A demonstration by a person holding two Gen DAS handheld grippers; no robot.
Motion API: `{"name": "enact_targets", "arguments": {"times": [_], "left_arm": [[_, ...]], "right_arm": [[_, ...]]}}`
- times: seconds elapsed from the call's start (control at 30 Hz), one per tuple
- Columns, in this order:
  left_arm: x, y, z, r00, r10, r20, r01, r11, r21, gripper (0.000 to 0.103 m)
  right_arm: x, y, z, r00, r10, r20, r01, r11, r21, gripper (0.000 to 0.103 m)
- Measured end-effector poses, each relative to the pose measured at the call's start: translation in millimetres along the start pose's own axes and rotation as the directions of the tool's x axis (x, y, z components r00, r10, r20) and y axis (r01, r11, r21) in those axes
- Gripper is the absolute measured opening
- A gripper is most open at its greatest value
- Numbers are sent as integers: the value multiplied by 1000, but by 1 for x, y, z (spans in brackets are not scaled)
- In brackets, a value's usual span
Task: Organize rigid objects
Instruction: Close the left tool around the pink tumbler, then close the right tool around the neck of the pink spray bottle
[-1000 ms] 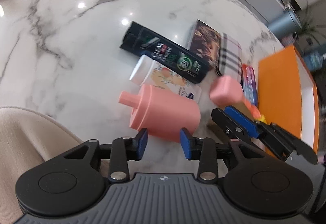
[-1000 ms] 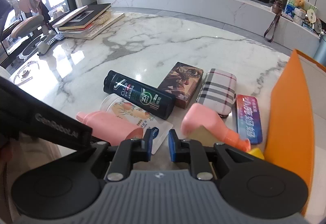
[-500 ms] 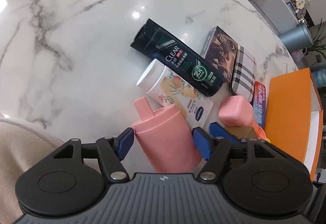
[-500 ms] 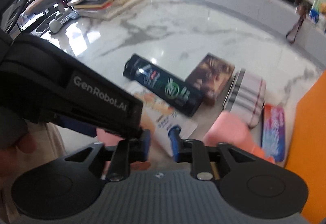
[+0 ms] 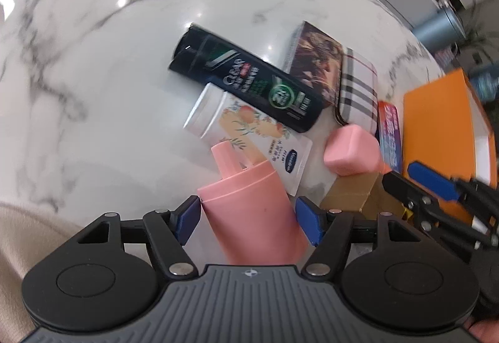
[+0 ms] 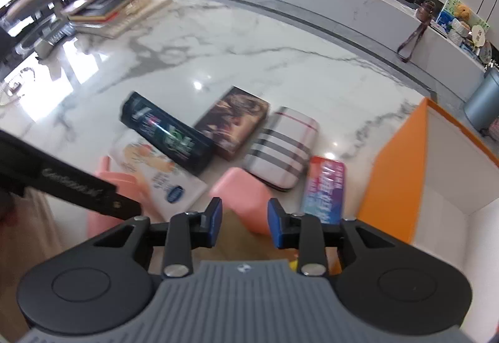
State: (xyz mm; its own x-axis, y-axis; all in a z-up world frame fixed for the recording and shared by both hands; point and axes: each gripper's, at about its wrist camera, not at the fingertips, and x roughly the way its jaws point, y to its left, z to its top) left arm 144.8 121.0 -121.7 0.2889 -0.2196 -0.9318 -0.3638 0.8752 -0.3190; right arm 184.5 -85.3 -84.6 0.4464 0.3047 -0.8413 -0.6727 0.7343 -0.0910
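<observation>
My left gripper (image 5: 248, 218) stood wide open with the pink bottle (image 5: 249, 205) between its blue pads (image 5: 187, 219); the left pad was at the bottle's side, the right one just clear of it, so nothing was gripped. The bottle lay on the marble table (image 5: 93, 78), its neck pointing away from me and over the white tube (image 5: 249, 137). A black Clear bottle (image 5: 249, 84) lay against the tube's far side.

My right gripper (image 6: 244, 223) was open too, its pads either side of the near end of the pink block (image 6: 240, 196), which sat on a tan box (image 6: 237, 237). I could not tell whether the pads touched it. Beyond the block lay a plaid case (image 6: 280, 146), a brown box (image 6: 234, 121) to its left and a red-and-purple pack (image 6: 324, 187) to its right. The orange box (image 6: 393, 181) stood open at the far right.
</observation>
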Motion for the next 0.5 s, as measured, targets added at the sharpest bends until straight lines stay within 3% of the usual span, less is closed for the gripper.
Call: {"name": "enact_targets", "arguments": {"times": [0.27,0.4,0.5], "left_arm": [[-24,-23,-4,992,-1,124,-20,986,167,73],[-30,-30,5,983,-8,185,-30,979,204,73],[-32,-34,11,978,-14,208,-33,975,221,73]], "right_arm": [[7,-19,12,994,-12,-107,4,997,-82,36],[12,-19,17,985,-3,-175,-34,977,-210,35],[23,-13,15,973,-14,-230,-67,937,-342,35]]}}
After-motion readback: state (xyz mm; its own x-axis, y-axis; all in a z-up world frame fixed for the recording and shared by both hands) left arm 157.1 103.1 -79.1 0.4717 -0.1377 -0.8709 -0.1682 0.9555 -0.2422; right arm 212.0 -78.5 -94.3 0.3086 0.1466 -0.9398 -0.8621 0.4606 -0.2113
